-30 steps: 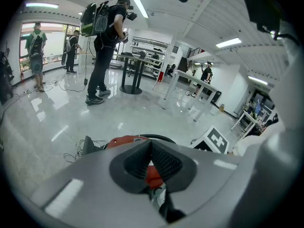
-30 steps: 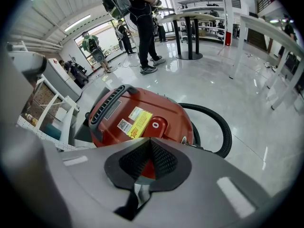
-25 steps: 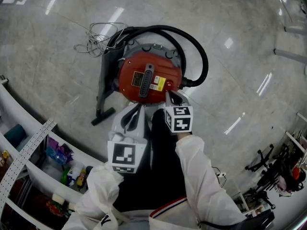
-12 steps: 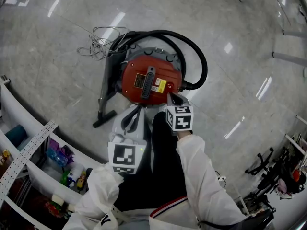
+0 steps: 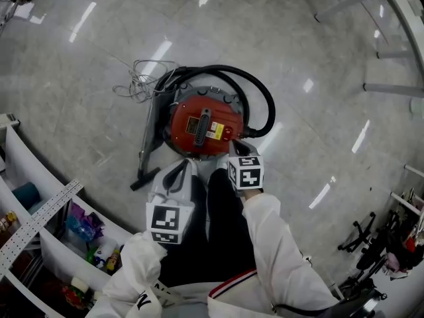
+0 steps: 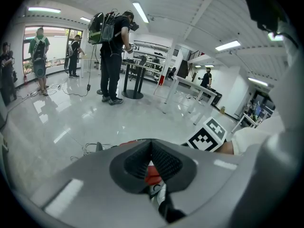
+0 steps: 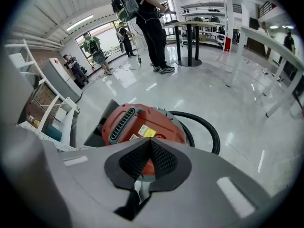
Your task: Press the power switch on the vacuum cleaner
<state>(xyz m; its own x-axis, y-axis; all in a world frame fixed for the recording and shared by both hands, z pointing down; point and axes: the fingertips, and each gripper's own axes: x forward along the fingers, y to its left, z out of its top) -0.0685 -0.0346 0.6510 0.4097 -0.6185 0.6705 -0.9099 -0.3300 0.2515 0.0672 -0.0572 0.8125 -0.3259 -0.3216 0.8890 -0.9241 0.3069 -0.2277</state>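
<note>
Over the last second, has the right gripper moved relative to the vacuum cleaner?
No: the right gripper remains at the near edge of the vacuum cleaner, beside the hose.

The labels (image 5: 213, 131) on the vacuum cleaner (image 5: 232, 116) are too small to read.

One vacuum cleaner (image 5: 202, 124), one black hose (image 5: 268, 108), one wire tangle (image 5: 138, 79). Two grippers: left gripper (image 5: 180, 169), right gripper (image 5: 236, 146).

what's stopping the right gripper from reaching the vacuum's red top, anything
Probably nothing, so likely yes: the right gripper, jaws together, is at the near edge of the vacuum cleaner with nothing between them; the hose loops round the far side.
</note>
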